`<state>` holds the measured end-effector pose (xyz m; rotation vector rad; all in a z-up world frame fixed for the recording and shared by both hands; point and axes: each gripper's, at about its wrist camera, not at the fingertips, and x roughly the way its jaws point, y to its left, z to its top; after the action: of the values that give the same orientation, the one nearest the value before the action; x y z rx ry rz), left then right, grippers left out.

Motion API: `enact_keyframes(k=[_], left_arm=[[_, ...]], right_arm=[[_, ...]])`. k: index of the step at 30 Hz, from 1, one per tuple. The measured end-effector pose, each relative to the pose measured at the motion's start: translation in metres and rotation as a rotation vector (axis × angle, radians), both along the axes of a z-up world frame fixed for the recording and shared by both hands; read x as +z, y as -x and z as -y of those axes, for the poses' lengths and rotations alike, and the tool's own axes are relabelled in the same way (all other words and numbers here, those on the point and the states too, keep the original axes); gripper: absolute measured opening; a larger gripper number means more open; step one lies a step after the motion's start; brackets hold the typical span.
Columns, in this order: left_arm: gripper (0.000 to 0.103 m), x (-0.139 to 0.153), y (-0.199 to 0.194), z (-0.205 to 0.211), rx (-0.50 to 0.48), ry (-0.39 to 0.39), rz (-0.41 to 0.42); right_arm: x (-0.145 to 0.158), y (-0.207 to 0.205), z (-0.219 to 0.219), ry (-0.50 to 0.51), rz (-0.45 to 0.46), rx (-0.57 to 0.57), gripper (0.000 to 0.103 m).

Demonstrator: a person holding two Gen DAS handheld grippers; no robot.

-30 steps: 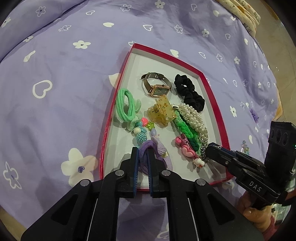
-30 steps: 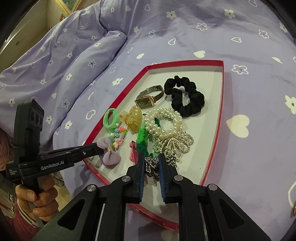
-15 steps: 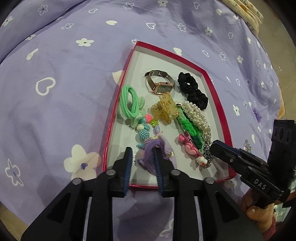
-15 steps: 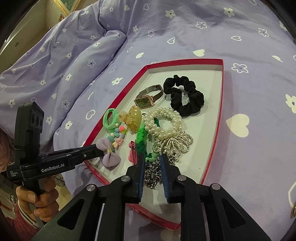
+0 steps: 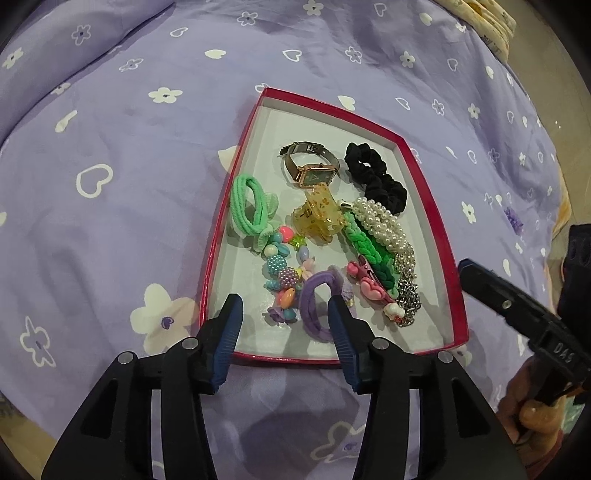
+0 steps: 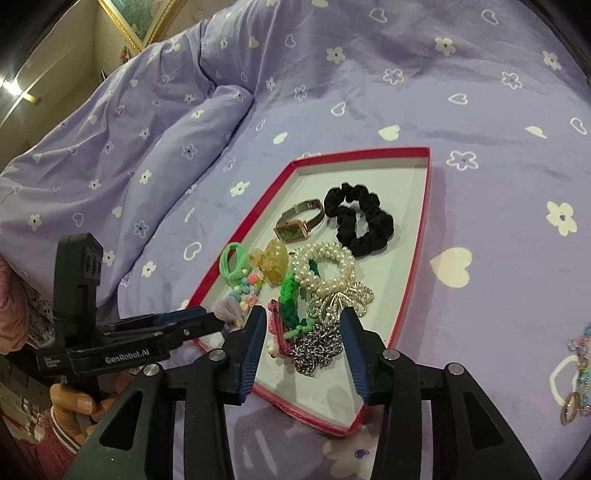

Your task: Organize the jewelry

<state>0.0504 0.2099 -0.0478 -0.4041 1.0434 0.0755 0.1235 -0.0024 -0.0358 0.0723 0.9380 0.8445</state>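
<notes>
A red-rimmed tray (image 5: 428, 199) (image 6: 421, 229) lies on the purple bedspread and holds a watch (image 5: 312, 171), black scrunchie (image 5: 376, 177), pearl bracelet (image 5: 380, 221), amber claw clip (image 5: 319, 216), green hair tie (image 5: 251, 210), bead bracelet (image 5: 282, 275), purple bow hair tie (image 5: 317, 306) and silver chain (image 6: 317, 343). My left gripper (image 5: 284, 328) is open at the tray's near edge, empty, with the purple hair tie lying between its fingers. My right gripper (image 6: 303, 343) is open and empty, fingers either side of the silver chain.
A beaded bracelet and a ring (image 6: 576, 376) lie on the bedspread to the right of the tray. A folded hump of the duvet (image 6: 155, 140) rises at the left. A cream cushion edge (image 5: 491, 22) shows at the far right corner.
Both grippers were shut, the left on the purple hair tie, the right on the silver chain. Both have opened, dropped them in the tray and drawn back a little.
</notes>
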Motion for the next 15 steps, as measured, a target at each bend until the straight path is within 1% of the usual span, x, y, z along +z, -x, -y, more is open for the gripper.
enact_keyframes(k=[5, 10, 12, 15], left_arm=[[0.051, 0.004, 0.004, 0.004, -0.012, -0.026, 0.0], [0.054, 0.011, 0.014, 0.008, -0.016, -0.042, 0.019], [0.054, 0.014, 0.018, 0.008, -0.008, -0.041, 0.027], [0.059, 0.017, 0.024, 0.007, 0.009, -0.02, 0.042]], right_arm=[[0.008, 0.005, 0.008, -0.018, 0.013, -0.015, 0.044], [0.012, 0.01, 0.015, -0.029, 0.018, -0.025, 0.045], [0.014, 0.011, 0.018, -0.038, 0.019, -0.031, 0.045], [0.018, 0.014, 0.024, -0.055, 0.024, -0.044, 0.045]])
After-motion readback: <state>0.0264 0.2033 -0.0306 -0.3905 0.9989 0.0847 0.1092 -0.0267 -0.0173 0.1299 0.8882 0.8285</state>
